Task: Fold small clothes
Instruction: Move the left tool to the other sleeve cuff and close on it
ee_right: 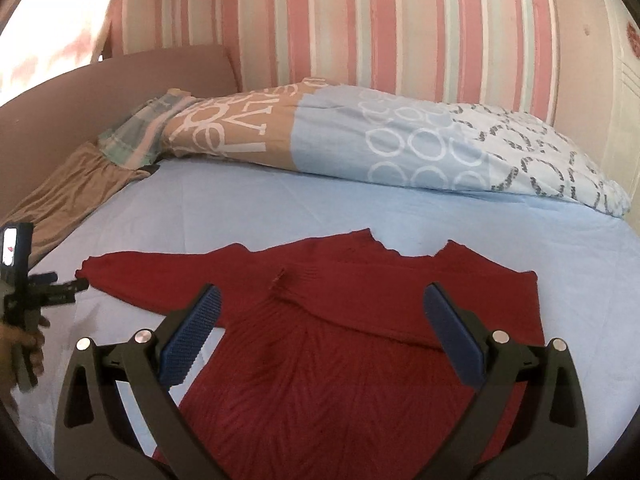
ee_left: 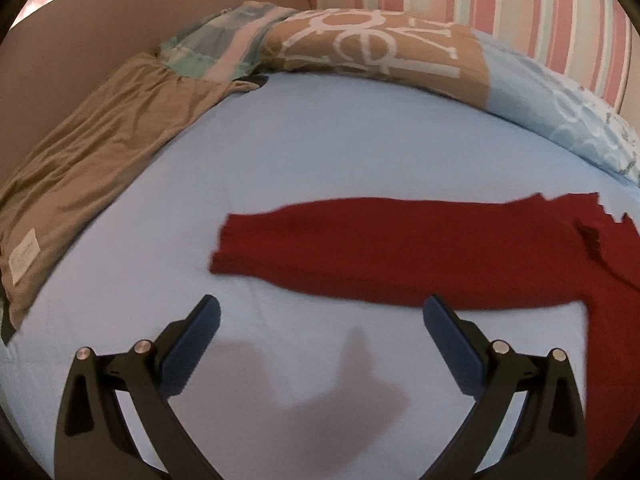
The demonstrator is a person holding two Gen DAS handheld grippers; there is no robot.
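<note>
A dark red knit sweater (ee_right: 340,360) lies flat on the light blue bed sheet (ee_right: 280,208). One sleeve is folded across its chest; the other sleeve (ee_left: 360,256) stretches out to the left. My left gripper (ee_left: 320,312) is open and empty, hovering just in front of that stretched sleeve, near its cuff. It also shows at the left edge of the right wrist view (ee_right: 76,286), by the cuff. My right gripper (ee_right: 320,304) is open and empty above the sweater's body.
A patterned pillow (ee_right: 400,140) lies along the head of the bed against a pink striped wall (ee_right: 400,32). A tan folded cloth (ee_left: 92,160) and a plaid cloth (ee_left: 216,48) lie at the bed's far left by the brown bed frame (ee_left: 160,12).
</note>
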